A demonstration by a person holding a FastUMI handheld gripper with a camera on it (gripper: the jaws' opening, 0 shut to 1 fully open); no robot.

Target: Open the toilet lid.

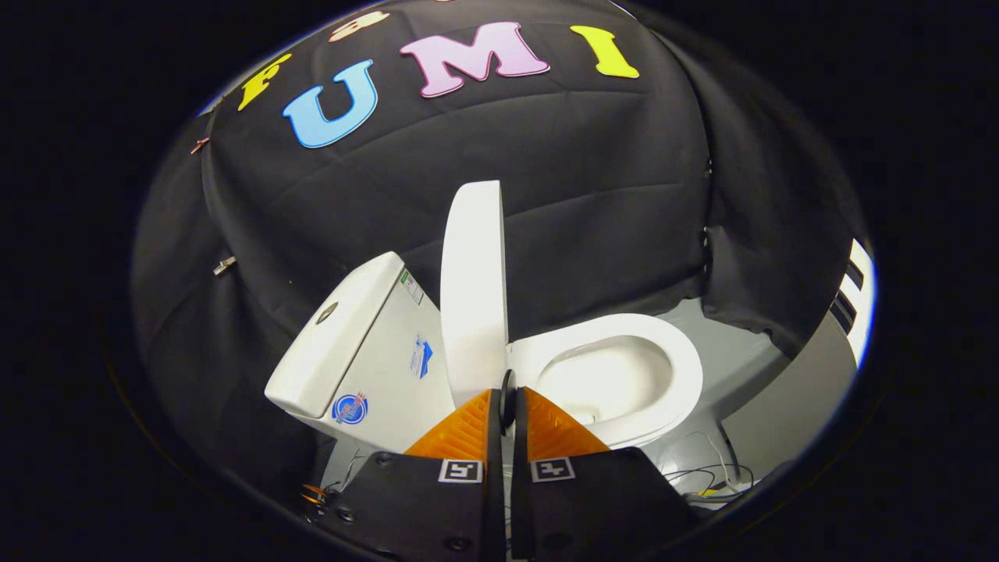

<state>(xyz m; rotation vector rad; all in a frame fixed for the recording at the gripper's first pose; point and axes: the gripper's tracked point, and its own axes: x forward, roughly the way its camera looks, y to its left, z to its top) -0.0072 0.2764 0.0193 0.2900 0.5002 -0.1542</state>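
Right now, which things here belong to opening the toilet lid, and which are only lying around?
For the job:
- lid, raised upright
- claw, fingers nearly closed at the lid's lower edge
- seat, still down

Just around:
- tank
- loose cables on the floor

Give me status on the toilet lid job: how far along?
Looks done: the lid stands raised, near upright beside the tank, and the seat with its bowl lies exposed. In hand: the gripper sits at the lid's lower edge, fingers nearly together with only a thin gap; whether they pinch the edge is unclear. Left: probably just to let go and pull back, if the lid rests stable.
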